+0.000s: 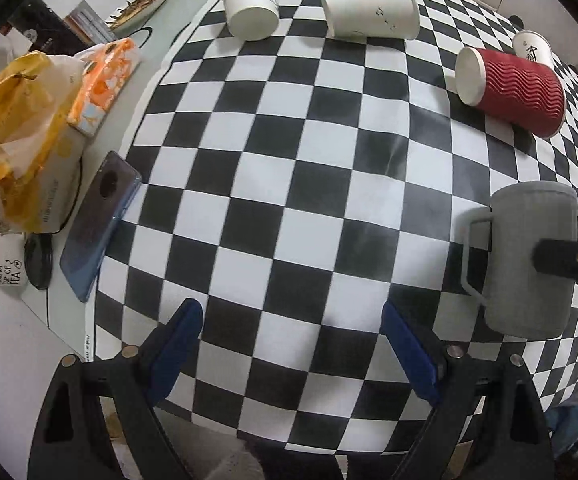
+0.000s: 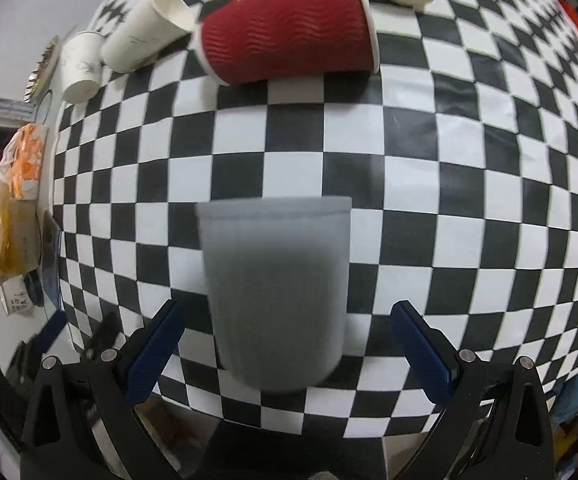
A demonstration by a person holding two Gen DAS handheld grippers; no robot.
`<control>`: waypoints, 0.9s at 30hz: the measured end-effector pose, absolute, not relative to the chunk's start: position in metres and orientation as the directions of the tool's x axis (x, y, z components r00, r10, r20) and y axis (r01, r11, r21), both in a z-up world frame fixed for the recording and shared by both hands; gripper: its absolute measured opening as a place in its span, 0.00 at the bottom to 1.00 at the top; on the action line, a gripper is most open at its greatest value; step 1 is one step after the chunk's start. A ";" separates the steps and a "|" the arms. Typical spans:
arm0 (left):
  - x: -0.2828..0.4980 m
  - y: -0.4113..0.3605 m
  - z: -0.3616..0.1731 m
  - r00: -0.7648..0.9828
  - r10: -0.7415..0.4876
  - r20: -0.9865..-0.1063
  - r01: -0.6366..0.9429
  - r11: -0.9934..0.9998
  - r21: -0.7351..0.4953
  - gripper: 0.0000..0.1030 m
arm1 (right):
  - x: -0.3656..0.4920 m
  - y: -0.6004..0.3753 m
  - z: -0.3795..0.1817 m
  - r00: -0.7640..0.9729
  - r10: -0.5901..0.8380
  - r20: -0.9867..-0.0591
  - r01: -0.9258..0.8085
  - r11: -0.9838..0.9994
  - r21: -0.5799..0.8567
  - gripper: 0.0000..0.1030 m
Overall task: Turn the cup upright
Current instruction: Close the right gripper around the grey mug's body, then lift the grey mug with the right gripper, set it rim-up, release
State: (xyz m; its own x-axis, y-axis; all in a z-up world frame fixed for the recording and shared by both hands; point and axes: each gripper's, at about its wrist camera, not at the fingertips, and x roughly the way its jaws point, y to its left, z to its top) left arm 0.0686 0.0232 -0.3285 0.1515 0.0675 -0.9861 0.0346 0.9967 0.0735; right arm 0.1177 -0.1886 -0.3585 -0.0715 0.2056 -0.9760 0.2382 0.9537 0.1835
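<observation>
We see the grey mug [image 2: 277, 296] standing between the spread fingers of our right gripper [image 2: 289, 344], not touched by them. Our left gripper [image 1: 293, 348] is also spread, over bare checkered cloth [image 1: 289, 184]. The red cup [image 1: 517, 88] lies on its side, well apart.

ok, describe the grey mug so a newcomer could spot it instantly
Start at the checkered cloth and go to its near edge. The grey mug stands there between the right tool's open fingers. It is the only grey, handled cup on the cloth; the red ribbed cup and white paper cups lie farther back.
</observation>
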 end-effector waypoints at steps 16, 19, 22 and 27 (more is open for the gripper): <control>0.078 0.010 -0.335 0.174 0.084 -0.981 0.083 0.992 0.099 0.89 | 0.127 -0.183 -0.390 -0.045 0.271 -0.961 0.193 0.947 0.258 0.82; 0.078 0.011 -0.335 0.187 0.079 -0.979 0.082 0.992 0.095 0.89 | 0.122 -0.186 -0.368 0.116 0.244 -0.963 0.171 0.950 0.261 0.82; 0.080 0.014 -0.337 0.184 0.077 -0.980 0.066 0.994 0.091 0.89 | 0.122 -0.190 -0.354 0.257 0.230 -0.939 0.162 0.947 0.276 0.82; 0.086 0.026 -0.346 0.179 0.084 -0.980 0.042 0.995 0.093 0.89 | 0.129 -0.184 -0.346 0.509 0.160 -0.845 0.124 0.958 0.257 0.82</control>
State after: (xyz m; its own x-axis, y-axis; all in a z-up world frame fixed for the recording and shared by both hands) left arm 0.0860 0.0260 -0.3463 0.1794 0.0838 -0.9802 0.0416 0.9948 0.0927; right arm 0.1295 -0.1842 -0.3464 0.5094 0.1605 -0.8454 0.1243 0.9584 0.2568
